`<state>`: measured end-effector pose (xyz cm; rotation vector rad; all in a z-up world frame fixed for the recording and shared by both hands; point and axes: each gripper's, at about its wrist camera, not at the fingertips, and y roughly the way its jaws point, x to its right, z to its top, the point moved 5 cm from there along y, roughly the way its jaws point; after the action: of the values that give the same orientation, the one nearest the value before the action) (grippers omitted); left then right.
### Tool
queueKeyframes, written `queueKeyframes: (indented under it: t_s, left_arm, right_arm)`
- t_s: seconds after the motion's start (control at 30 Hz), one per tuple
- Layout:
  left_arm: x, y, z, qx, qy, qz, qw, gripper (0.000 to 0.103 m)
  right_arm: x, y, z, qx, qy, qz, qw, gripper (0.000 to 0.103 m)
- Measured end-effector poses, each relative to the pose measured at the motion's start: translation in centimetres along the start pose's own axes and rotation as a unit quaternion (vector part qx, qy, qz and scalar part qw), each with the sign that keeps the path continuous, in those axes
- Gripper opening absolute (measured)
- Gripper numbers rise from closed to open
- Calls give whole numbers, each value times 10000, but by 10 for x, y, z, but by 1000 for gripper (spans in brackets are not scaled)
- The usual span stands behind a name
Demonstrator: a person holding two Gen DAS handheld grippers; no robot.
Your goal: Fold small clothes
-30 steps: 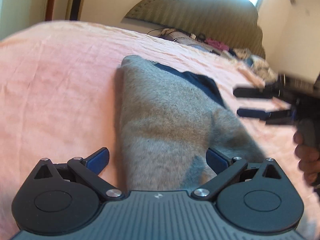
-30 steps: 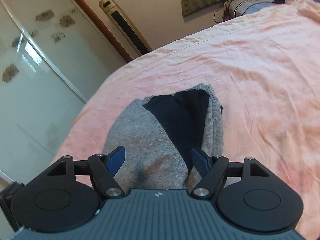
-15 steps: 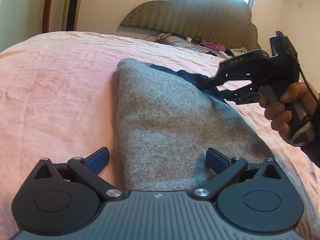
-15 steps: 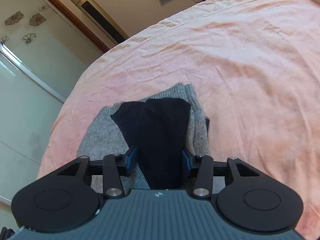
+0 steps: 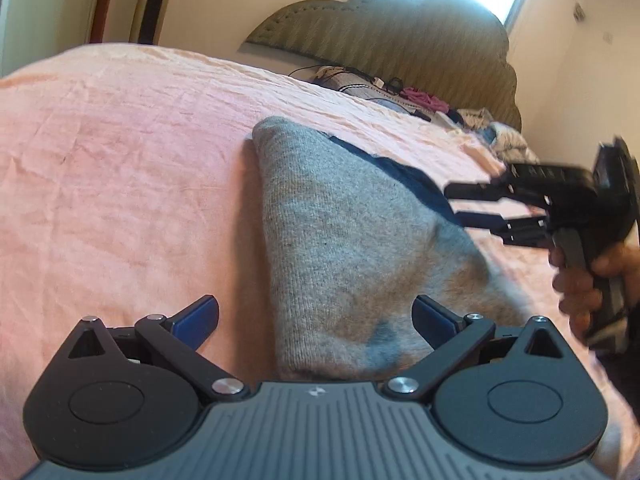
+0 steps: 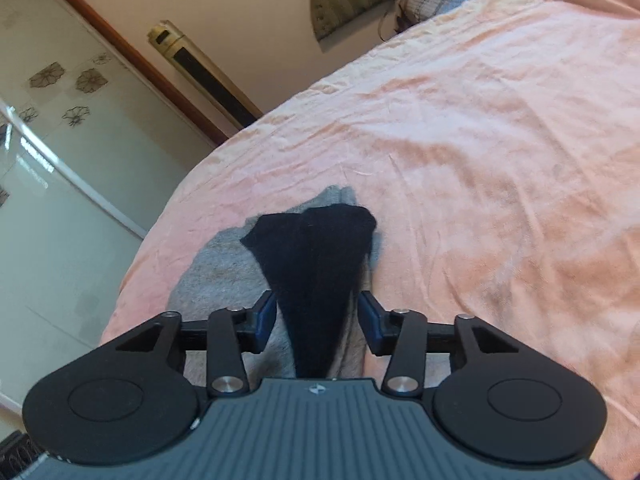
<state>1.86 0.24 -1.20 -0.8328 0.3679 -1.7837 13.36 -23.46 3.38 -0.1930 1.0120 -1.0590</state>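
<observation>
A grey knitted garment [image 5: 340, 232] lies folded on the pink bedsheet [image 5: 120, 160], with a dark navy piece [image 5: 404, 176] on its far side. My left gripper [image 5: 314, 306] is open and wide, its fingers either side of the garment's near end without touching it. In the right wrist view the dark piece [image 6: 316, 248] lies on the grey garment [image 6: 216, 264] and runs back between the fingers of my right gripper [image 6: 316, 300]. Those jaws are opening, with small gaps between pads and cloth. A hand holds the right gripper [image 5: 454, 203] at the garment's right edge.
A padded headboard [image 5: 400, 48] stands at the far end, with loose clothes and cables [image 5: 400, 94] heaped below it. Beyond the bed's left edge are a sliding glass door [image 6: 60, 160] and a tall tower unit [image 6: 200, 72]. Bare sheet [image 6: 500, 160] spreads to the right.
The right gripper closed around the dark piece half a second ago; its jaws have since parted and it has drawn back to the right. The left gripper has stayed put.
</observation>
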Motion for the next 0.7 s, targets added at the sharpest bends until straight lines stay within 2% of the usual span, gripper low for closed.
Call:
queueKeyframes:
  t_s: [0.1,0.17,0.2,0.27,0.33,0.37,0.43,0.53,0.6,0.7]
  left_arm:
    - [-2,-5,7,268,-134,139,9995,103]
    - [7,-9,14,530,106,268,9982,103]
    - [15,-13,18,684,299,217,9970,103]
    - [35,-17,21,857,769,-67,9933,103]
    - [51,-10,20,739,1204,-300,9895,103]
    - [55,-2,18,510,1320,-381,9892,103]
    - [51,28,3,-385,1229,-420,9908,103]
    - [56,29,-13,-249,1764,-101,9839,103]
    - [57,21,-11,-290,1602,-206,9864,103]
    - [55,9,-5,-59,1297,-386,9908,103]
  right_arm:
    - [-21,0,-22,-316,-694,-224,9968,50]
    - [-29,8,-39,-475,-1348,-628,9877,50]
    - [-31,11,-47,-480,-1579,-759,9834,50]
    - [-30,10,-49,-387,-1640,-710,9831,50]
    - [-26,8,-45,-420,-1453,-645,9864,50]
    - [-24,8,-44,-452,-1468,-662,9859,47]
    - [-19,9,-43,-513,-1485,-583,9858,47]
    - [-13,5,-34,-534,-1277,-574,9887,47]
    - [-15,-4,-22,-241,-1123,-665,9911,51]
    - [-23,-5,-3,-19,-940,-454,9945,52]
